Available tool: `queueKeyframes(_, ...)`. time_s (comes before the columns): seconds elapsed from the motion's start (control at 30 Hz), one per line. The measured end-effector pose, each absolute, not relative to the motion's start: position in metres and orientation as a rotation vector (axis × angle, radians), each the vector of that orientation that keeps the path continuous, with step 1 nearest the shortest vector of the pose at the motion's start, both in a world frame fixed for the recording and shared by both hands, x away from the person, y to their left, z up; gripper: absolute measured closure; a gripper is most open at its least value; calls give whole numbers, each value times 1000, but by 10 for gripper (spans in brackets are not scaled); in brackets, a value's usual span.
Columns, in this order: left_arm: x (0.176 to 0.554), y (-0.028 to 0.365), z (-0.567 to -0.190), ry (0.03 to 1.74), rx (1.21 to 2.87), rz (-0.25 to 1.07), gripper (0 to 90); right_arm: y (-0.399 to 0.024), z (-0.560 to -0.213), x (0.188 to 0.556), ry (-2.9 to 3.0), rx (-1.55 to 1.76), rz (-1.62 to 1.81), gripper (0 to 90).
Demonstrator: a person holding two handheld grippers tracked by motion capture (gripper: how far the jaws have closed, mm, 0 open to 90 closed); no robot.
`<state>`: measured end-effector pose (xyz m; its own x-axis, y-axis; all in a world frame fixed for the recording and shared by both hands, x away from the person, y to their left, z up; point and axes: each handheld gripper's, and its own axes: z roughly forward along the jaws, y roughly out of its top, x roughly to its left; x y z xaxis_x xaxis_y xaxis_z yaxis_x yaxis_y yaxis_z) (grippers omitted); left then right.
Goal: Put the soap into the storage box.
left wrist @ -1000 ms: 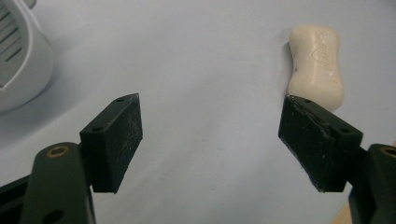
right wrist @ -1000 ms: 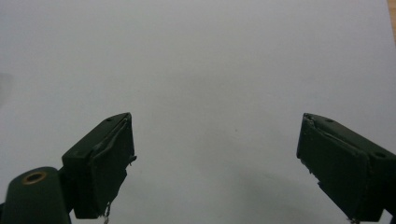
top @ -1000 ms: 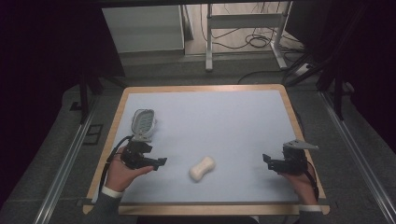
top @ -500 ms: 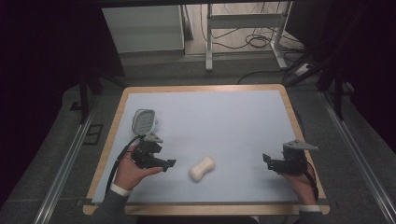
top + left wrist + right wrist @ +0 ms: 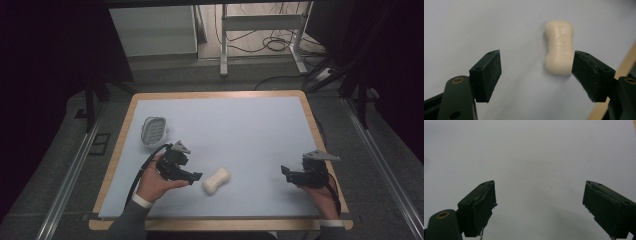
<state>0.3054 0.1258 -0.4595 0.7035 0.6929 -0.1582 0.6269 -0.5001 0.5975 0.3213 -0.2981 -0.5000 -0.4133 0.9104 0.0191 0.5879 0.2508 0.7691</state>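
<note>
Fingers of the left gripper [image 5: 536, 75] stood wide apart, having just been closing a little, with nothing between them. Just ahead, nearer the right-hand finger [image 5: 590, 73], lay the soap bar [image 5: 559, 47] on the counter [image 5: 250, 130], untouched, its long axis pointing away along the reach. Well beyond it, the right gripper [image 5: 290, 175] rested with fingers spread and empty, clearly the farther hand.

I noted a pale oval perforated soap dish [image 5: 153, 129] lying near the left edge of the light blue mat [image 5: 240, 125], which covered the wooden-rimmed table [image 5: 215, 94]; cables [image 5: 272, 42] trailed on the floor beyond.
</note>
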Motion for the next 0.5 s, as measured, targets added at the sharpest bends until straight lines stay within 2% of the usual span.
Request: queueKeyframes(0.5,307,101,-465,994,2317,122,258,-300,-502,322,2093,1379,989,115)
